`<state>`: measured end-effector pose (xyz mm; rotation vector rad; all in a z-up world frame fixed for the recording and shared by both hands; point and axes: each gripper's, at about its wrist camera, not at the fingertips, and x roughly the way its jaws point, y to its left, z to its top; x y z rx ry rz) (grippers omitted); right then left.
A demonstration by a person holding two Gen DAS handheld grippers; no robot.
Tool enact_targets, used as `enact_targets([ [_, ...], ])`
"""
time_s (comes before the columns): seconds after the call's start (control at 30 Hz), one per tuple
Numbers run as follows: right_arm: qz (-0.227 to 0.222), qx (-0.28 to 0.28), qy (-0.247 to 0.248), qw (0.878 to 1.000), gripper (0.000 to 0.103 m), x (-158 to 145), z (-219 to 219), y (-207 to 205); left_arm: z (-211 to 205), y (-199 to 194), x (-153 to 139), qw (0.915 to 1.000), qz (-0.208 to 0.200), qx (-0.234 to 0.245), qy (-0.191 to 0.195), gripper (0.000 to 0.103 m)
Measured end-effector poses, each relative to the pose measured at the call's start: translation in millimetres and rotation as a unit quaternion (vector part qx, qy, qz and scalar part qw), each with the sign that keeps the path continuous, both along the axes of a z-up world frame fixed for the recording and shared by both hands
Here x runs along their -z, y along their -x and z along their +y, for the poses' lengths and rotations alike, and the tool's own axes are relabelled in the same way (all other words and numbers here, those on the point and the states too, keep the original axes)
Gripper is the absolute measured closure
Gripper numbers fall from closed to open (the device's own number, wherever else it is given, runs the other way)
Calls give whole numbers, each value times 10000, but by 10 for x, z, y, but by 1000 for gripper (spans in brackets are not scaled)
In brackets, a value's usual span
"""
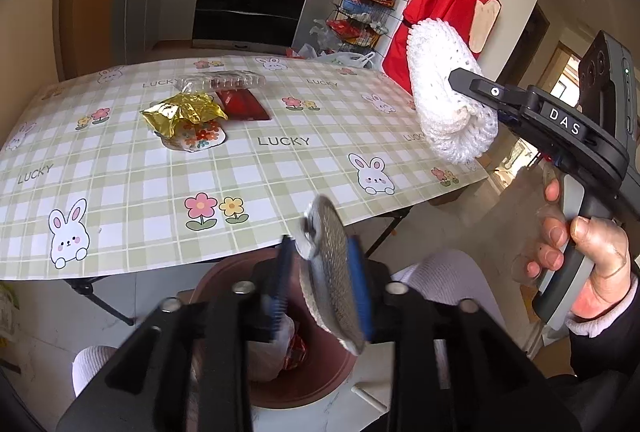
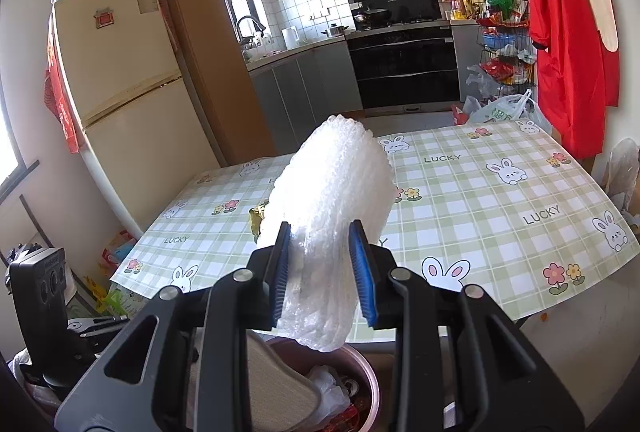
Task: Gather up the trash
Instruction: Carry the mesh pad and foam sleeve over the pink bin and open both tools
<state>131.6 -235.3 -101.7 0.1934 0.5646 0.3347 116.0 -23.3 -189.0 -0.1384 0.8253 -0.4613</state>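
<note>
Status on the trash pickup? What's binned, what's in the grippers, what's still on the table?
Done: the brown bin below the table edge already holds wrappers.
In hand: the left gripper stands open over the bin with a grey insole loose between its fingers; the right gripper is shut on white foam netting.
Left on the table: gold foil wrapper, red packet, clear plastic tray.

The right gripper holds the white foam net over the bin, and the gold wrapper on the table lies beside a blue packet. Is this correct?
One detail is wrong: the packet beside the gold wrapper is red, not blue, as the left wrist view shows. The right gripper does hold the white foam net over the bin.
</note>
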Motion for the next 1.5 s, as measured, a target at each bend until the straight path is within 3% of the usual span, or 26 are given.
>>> enact_targets([
  [0.07, 16, -15, 6, 10000, 71, 1, 9, 22, 57, 19, -38, 9997, -154, -168, 89, 21],
  [0.2, 70, -139, 66, 9999, 71, -5, 64, 30, 202, 12, -168, 9980, -353, -530, -55, 11],
  [0.3, 75, -310, 222, 9992, 71, -19, 138, 56, 431, 56, -360, 9903, -780, -1092, -359, 6],
  [0.4, 81, -509, 367, 9980, 71, -35, 221, 94, 686, 101, -525, 9785, -1105, -1632, -612, 6],
  [0.53, 222, -758, 543, 9954, 71, -3, 357, 171, 1002, 128, -632, 9659, -1234, -2143, -772, 6],
  [0.67, 313, -903, 637, 9934, 71, 9, 449, 255, 1226, 181, -653, 9609, -1202, -2397, -689, 6],
  [0.9, 455, -1076, 811, 9898, 71, 36, 601, 323, 1383, 242, -604, 9597, -1067, -2559, -464, 6],
  [1.27, 696, -1497, 942, 9818, 70, 118, 824, 362, 1444, 301, -569, 9555, -1021, -2724, -488, 6],
  [1.5, 763, -1537, 871, 9813, 55, 152, 839, 338, 1382, 280, -544, 9563, -1007, -2683, -588, 6],
])
